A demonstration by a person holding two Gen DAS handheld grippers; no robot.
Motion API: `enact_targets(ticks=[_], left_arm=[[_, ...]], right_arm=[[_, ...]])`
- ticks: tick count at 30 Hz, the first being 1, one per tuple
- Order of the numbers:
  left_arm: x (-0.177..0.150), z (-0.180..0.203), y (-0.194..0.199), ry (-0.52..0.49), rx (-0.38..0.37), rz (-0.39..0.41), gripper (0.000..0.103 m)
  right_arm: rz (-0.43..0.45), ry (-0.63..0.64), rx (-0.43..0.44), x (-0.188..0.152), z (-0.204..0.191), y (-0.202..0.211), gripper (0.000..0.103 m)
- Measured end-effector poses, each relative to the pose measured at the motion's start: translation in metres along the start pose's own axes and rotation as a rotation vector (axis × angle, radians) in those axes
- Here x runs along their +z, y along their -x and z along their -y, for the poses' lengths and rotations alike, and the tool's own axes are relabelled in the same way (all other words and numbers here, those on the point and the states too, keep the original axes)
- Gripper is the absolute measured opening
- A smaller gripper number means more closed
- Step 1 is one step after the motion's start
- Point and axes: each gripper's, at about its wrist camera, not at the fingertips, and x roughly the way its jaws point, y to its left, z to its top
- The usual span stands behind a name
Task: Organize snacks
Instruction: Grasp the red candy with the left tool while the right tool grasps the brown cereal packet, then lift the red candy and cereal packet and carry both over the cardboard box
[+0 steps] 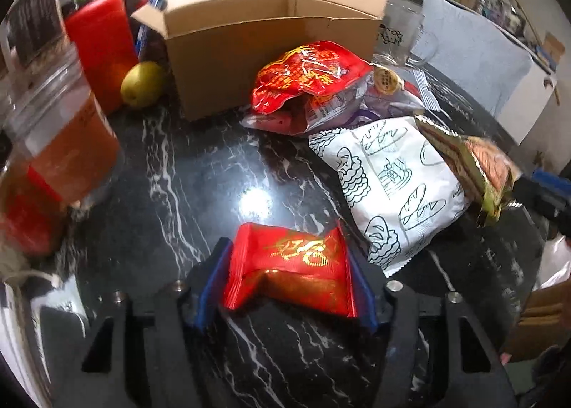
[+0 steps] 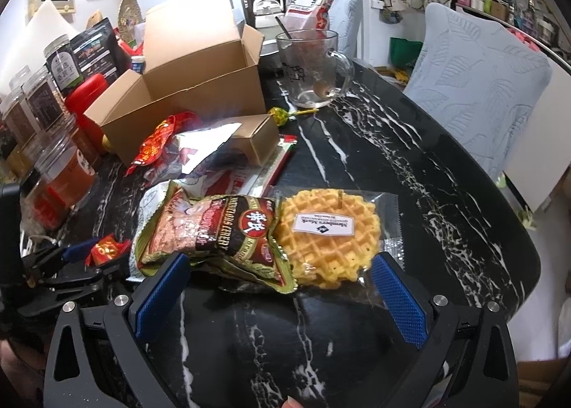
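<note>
Red snack packet point(image 1: 291, 274) in left claw point(image 1: 285, 279), waffle point(image 2: 328, 231) right-view only

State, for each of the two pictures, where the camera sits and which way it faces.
Left wrist: on the left claw, angled down at the marble table; its pads grip a red packet.
Right wrist: on the right claw, angled down, open before a waffle.
Shared: cardboard box, gold-edged snack pack.

Glossy marble table point(image 1: 200, 172); matt cardboard box point(image 1: 249, 51).
</note>
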Motion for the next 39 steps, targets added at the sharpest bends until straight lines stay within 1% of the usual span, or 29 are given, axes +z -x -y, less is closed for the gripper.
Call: enact_targets(ticks=[3,9,11,17,19,23,27,32,34,37,39], left_arm=[[0.002,-0.001,0.004,0.002,-0.025,0.007,0.051],[0.004,-0.006,0.008,0.049,-0.056,-0.005,0.05],[0.004,-0.009,0.013,0.071,-0.069,-0.002,0.05],[0.01,-0.01,0.03,0.079,-0.065,0.038,0.05],[0.012,-0.012,0.032,0.085,-0.067,0.042,0.05],[0.013,-0.016,0.033,0.108,-0.066,0.046,0.05],[0.008,-0.016,0.032,0.123,-0.062,0.039,0.05],[0.007,-0.015,0.029,0.129,-0.058,0.03,0.05],[0.006,-0.015,0.029,0.131,-0.056,0.03,0.05],[0.006,-0.015,0.027,0.133,-0.054,0.027,0.05],[0.005,-0.015,0.025,0.135,-0.055,0.021,0.05]], right_arm=[[0.004,-0.01,-0.014,0.0,0.004,0.001,0.103],[0.001,-0.02,-0.036,0.001,0.011,0.001,0.103],[0.0,-0.024,-0.017,0.001,0.01,0.001,0.103],[0.0,-0.007,0.078,0.006,-0.004,-0.001,0.103],[-0.007,0.001,0.091,0.009,-0.01,-0.005,0.103],[-0.015,0.011,0.09,0.018,-0.02,-0.015,0.103],[-0.029,0.008,0.123,0.026,-0.029,-0.024,0.103],[-0.043,0.054,0.096,0.03,-0.045,-0.035,0.103],[-0.063,0.067,0.067,0.03,-0.048,-0.042,0.103],[-0.103,0.068,0.05,0.028,-0.048,-0.051,0.103],[-0.093,0.086,0.032,0.026,-0.049,-0.051,0.103]])
